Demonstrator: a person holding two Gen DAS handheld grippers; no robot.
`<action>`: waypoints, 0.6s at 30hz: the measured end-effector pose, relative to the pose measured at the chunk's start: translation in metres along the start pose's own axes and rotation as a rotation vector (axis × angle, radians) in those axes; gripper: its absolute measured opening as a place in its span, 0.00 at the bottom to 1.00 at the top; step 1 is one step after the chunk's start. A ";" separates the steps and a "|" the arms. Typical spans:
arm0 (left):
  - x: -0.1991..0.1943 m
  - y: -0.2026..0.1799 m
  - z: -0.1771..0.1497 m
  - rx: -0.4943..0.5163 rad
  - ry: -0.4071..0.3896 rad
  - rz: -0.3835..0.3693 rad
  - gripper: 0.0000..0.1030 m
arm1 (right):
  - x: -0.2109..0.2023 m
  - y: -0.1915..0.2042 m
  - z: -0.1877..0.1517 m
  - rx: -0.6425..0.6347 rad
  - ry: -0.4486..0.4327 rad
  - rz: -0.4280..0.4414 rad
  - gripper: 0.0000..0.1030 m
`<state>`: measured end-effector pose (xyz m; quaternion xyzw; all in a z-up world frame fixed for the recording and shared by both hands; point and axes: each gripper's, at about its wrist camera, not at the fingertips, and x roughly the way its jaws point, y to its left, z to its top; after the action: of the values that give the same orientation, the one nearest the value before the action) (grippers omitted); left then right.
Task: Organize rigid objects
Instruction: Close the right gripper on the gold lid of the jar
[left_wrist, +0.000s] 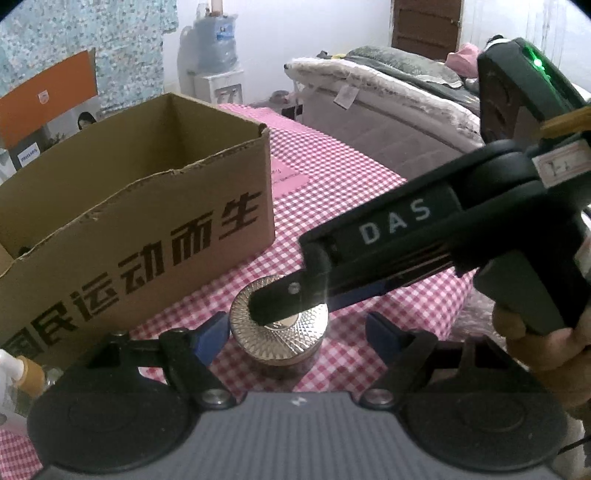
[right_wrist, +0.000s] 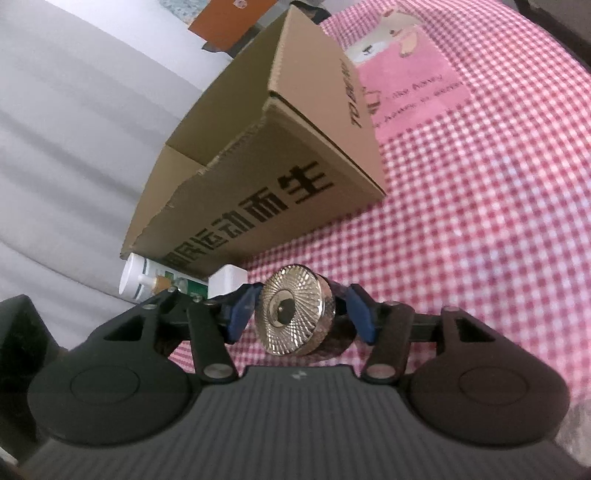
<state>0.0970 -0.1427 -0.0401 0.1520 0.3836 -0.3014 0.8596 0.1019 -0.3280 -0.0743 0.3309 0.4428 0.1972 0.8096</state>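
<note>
Your right gripper brackets the gold jar, jaws apart, no visible contact; your left gripper is open. The jar could roll off the checked cloth.

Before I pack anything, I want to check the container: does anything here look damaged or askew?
Yes: the cardboard box has a ragged, unevenly torn top rim along its front wall. The gold-lidded jar stands upright on the checked cloth, and nothing looks spilled.
</note>
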 end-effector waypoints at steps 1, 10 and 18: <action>-0.002 -0.002 -0.002 -0.001 -0.012 0.001 0.79 | -0.003 -0.001 -0.002 0.005 -0.009 -0.003 0.55; 0.006 -0.010 -0.008 0.043 -0.022 0.078 0.65 | -0.010 -0.003 -0.006 0.005 -0.047 -0.013 0.55; 0.006 -0.002 -0.010 -0.034 -0.013 0.059 0.55 | -0.002 0.008 -0.012 -0.027 -0.046 -0.041 0.42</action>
<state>0.0933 -0.1413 -0.0511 0.1468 0.3784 -0.2703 0.8731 0.0902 -0.3190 -0.0717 0.3152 0.4280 0.1788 0.8279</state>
